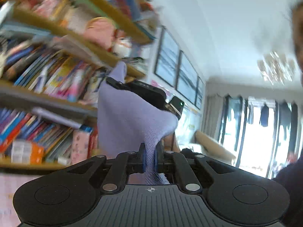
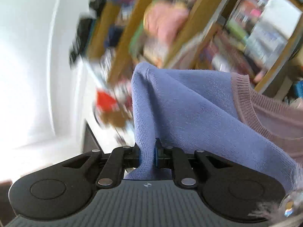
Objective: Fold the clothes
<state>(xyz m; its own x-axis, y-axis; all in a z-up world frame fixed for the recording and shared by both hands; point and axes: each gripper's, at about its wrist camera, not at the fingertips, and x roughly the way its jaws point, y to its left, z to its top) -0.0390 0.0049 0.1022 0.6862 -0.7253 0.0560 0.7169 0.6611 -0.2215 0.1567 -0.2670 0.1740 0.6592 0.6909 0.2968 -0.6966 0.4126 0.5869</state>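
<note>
Left gripper (image 1: 150, 159): jaws closed on a pinched fold of lavender knit garment (image 1: 130, 117), cloth lifted in the air before blurred bookshelves (image 1: 56, 79); the other black gripper body shows beyond the fabric; windows (image 1: 265, 128) at far right. Right gripper (image 2: 147, 156): jaws clamped on the same garment's blue-lavender edge, cloth draping rightward, a ribbed mauve neckline (image 2: 244, 102) visible; blurred wooden shelving (image 2: 189, 28) behind.

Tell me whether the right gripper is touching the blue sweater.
Touching. The right wrist view shows the right gripper with its blue pads clamped on a fold of the blue sweater.
</note>
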